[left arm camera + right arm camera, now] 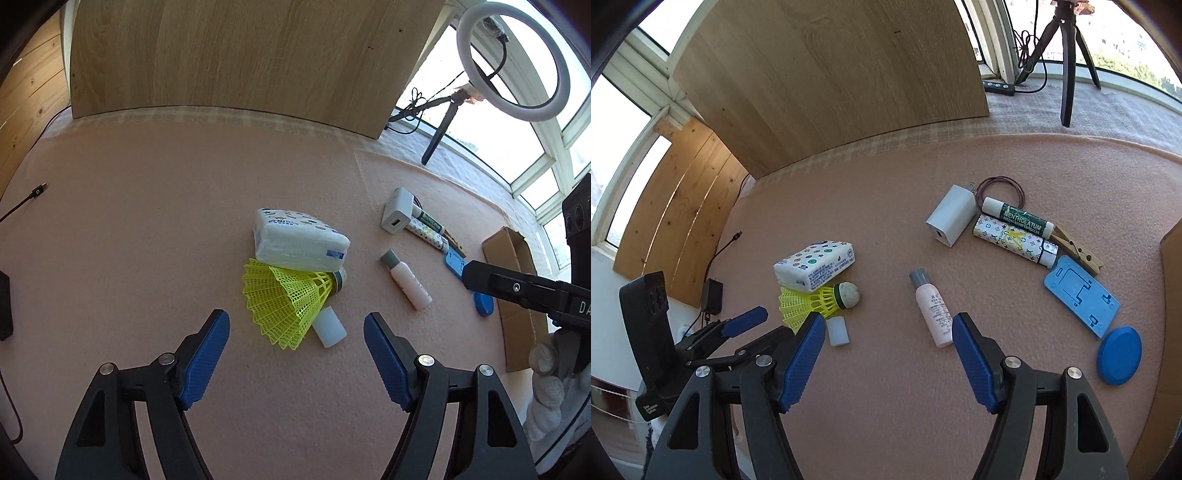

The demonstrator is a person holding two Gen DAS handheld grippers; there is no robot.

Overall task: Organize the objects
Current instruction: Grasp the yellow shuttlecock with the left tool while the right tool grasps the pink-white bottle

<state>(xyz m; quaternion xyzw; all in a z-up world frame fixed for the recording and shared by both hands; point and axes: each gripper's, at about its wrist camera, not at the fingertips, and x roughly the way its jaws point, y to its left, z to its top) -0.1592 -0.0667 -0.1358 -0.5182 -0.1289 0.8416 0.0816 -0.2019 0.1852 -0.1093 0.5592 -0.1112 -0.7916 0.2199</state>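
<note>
Left gripper (296,356) hangs over the pink mat (147,229), jaws wide w/ nothing between; no earlier shot to compare. Just ahead of it: yellow shuttlecock (284,299), touching a tissue pack (299,242) behind and a small white tube (330,326) in front. Right gripper (888,349) also wide, empty; pink bottle (932,310) lies just beyond its right finger. Nearer the mat's right edge: white charger (951,216), lip balm (1017,218), patterned tube (1012,240), clothespin (1078,249), blue tray (1082,297), blue disc (1119,356).
</note>
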